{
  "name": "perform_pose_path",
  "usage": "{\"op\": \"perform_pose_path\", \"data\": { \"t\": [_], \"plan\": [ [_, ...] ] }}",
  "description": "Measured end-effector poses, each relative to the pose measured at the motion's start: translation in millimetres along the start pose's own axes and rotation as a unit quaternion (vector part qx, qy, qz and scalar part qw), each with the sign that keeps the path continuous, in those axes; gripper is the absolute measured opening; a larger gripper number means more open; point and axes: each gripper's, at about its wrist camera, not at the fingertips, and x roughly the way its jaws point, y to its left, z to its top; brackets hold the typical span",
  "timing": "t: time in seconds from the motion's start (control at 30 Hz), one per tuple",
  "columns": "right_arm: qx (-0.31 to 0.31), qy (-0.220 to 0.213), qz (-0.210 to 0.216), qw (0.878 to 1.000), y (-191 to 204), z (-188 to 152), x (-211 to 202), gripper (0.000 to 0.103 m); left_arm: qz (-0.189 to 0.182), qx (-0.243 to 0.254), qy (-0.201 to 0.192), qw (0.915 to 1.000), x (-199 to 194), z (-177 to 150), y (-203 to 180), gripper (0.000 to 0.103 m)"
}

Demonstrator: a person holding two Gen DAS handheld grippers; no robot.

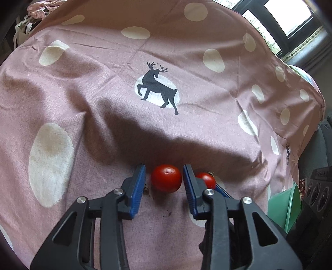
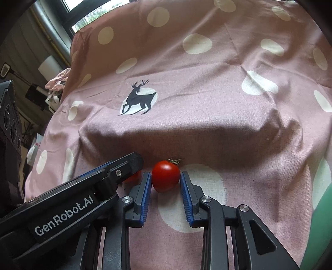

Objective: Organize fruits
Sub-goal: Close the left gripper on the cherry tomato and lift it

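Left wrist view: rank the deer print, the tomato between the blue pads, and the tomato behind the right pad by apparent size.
1. deer print
2. tomato between the pads
3. second tomato, though a pad hides part of it, so its true size is unsure.

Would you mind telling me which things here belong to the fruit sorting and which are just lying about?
Job: left gripper and left tomato; right gripper and right tomato; green bowl, probably as destination.
Lying about: spotted pink cloth; black speaker; window.
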Motion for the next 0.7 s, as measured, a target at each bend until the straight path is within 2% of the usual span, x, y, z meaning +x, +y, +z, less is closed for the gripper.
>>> {"op": "perform_pose_path", "data": {
  "t": [0.13, 0.4, 0.47, 0.7],
  "plan": [
    [0.016, 0.002, 0.001, 1.0, -8, -1, -4, 0.03, 0.004, 0.007, -0.008, 0.9999, 1, -2, -3, 0.029],
    [0.019, -0.009, -0.018, 1.0, -10, -6, -19, 0.03, 0.026, 0.019, -0.022, 0.9993, -3, -5, -9, 0.029],
    [0.024, -0.013, -0.013, 1.0, -11, -8, -27, 0.03, 0.032, 0.028, -0.035, 0.9985, -12, -6, -13, 0.029],
    [0.047, -0.056, -0.002, 0.997, -22, -18, -76, 0.03, 0.015, 0.052, -0.095, 0.994, -73, -21, -34, 0.029]
  ]
}}
